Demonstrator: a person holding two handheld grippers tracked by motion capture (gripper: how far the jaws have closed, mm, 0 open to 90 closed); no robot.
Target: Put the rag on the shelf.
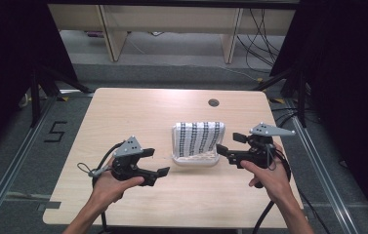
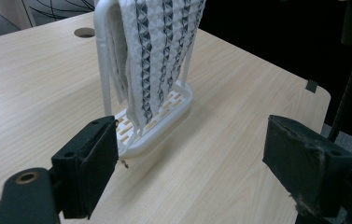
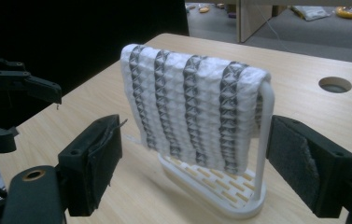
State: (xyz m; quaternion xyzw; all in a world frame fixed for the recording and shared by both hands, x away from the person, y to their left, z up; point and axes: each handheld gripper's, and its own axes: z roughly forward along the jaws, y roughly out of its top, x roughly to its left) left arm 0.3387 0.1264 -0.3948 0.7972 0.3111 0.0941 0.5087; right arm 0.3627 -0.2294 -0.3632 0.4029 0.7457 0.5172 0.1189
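Note:
A white cloth with dark woven stripes [image 1: 198, 137] hangs folded over a small white plastic rack [image 1: 194, 161] at the middle of the wooden table. My left gripper [image 1: 156, 162] is held just left of the rack, open and empty. In the left gripper view the cloth [image 2: 159, 42] and the rack [image 2: 102, 60] stand beyond the gripper [image 2: 192, 163]. My right gripper [image 1: 229, 144] sits close to the rack's right side, open with nothing held. From the right gripper view, the cloth [image 3: 192, 102] drapes over the rack [image 3: 266, 140] just beyond the gripper [image 3: 192, 165].
The light wood table [image 1: 132, 117] has a round cable hole [image 1: 214, 103] near its far edge. Dark curtains flank both sides. Wooden furniture and cables lie on the floor beyond. The left gripper [image 3: 15, 107] shows at the left edge of the right gripper view.

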